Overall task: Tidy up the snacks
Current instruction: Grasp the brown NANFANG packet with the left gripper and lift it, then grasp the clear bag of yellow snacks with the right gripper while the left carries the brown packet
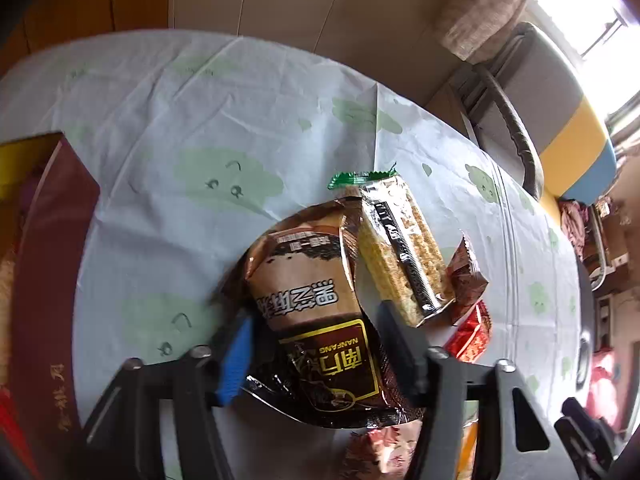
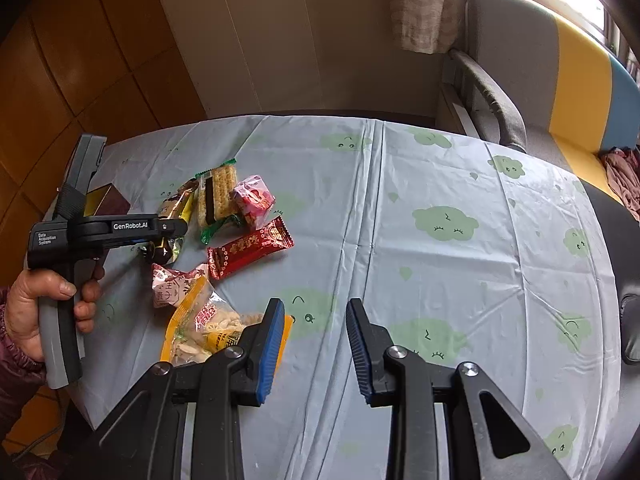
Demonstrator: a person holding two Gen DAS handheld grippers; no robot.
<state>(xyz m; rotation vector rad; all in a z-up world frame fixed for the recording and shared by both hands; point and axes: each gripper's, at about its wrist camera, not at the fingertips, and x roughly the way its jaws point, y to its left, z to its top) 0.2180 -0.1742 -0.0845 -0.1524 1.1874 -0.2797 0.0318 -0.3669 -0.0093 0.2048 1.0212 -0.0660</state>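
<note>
Currently my left gripper (image 1: 316,344) jaws pinch brown glossy foil snack pouch (image 1: 316,300) at near end, left of scattered snack pile on surface (image 1: 192,92). I judge it light, crinkly, slippery; mid-body hold safer. Right gripper (image 2: 314,344) jaws spread, empty.

Snack packets (image 2: 224,240) lie clustered on the cloud-print tablecloth (image 2: 440,184) covering the table.

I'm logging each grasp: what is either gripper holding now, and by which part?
The left gripper is closed across the lower half of the brown snack packet. The right gripper is open and holds nothing.
</note>
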